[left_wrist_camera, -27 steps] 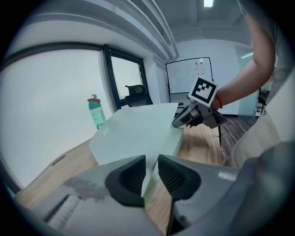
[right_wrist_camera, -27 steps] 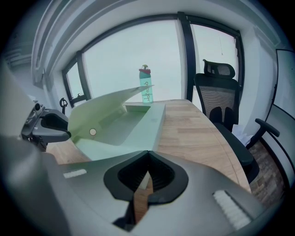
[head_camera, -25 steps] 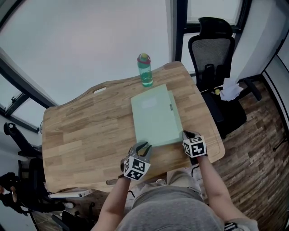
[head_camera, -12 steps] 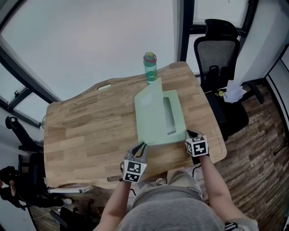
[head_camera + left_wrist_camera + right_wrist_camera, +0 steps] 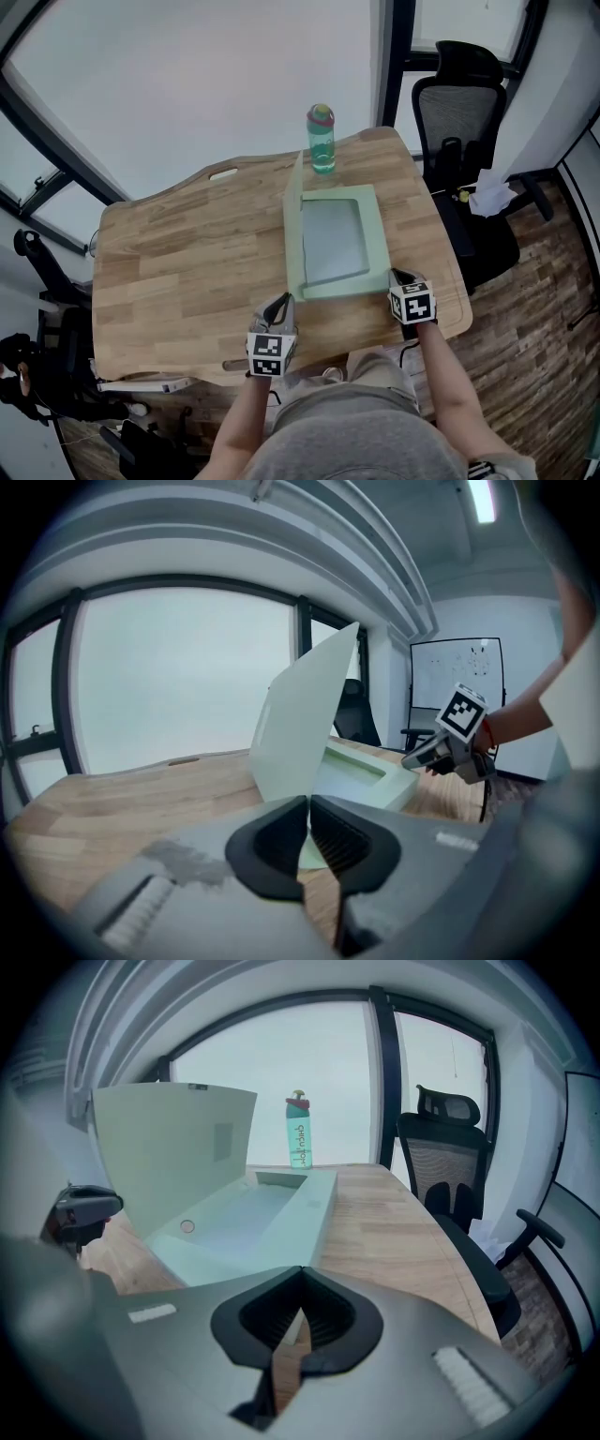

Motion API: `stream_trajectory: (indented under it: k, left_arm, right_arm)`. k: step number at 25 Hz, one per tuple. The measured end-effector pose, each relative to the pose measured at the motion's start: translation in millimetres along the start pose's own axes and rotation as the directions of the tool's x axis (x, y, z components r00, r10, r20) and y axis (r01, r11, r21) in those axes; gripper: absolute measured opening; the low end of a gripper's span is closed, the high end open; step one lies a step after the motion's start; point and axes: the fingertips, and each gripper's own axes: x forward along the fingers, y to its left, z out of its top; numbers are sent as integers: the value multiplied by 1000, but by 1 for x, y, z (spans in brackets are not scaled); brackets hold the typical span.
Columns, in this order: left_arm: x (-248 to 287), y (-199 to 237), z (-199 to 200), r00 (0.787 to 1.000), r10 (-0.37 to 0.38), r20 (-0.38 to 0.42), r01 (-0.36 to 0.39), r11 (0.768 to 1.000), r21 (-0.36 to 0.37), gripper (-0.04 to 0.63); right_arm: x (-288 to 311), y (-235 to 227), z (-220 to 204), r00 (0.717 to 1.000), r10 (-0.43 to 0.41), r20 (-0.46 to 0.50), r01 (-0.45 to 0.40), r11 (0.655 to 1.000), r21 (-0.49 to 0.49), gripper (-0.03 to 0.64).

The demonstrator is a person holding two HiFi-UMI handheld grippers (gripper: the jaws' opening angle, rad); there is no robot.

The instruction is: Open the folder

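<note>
As the head view shows, your folder [image 5: 333,239] lies long axis away from you on the table [image 5: 187,262], cover [image 5: 293,225] upright along its left edge, nearest your left gripper [image 5: 280,306]; left gripper view: jaws just closed, empty, cover straight ahead; right gripper view: right gripper [image 5: 298,1275] jaws together, empty, at the folder's near wall.

Lit softly by daylight thru large pale windows [image 5: 178,677]; shadows faint. Edges bent by fisheye, corners darkened; grey left gripper [image 5: 307,808] blurred up close.
</note>
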Motion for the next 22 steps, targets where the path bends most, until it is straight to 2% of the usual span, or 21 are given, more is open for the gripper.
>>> stream_trajectory:
  k: [5, 9, 16, 22]
  left_arm:
    - [-8, 18, -7, 998, 65, 8, -64, 992, -108, 11]
    - [-12, 32, -18, 995, 104, -5, -103, 975, -197, 11]
    - [-11, 59, -40, 973, 221, -71, -232, 913, -336, 9]
    - [-6, 77, -57, 951, 280, -129, -308, 871, -383, 14]
  right_arm:
    - [0, 0, 0, 1000, -1, -7, 1, 1000, -13, 0]
    - [0, 0, 0, 1000, -1, -10, 0, 1000, -14, 0]
    - [2, 4, 2, 1000, -2, -16, 2, 1000, -25, 0]
    - [3, 6, 2, 1000, -1, -22, 1, 1000, -29, 0]
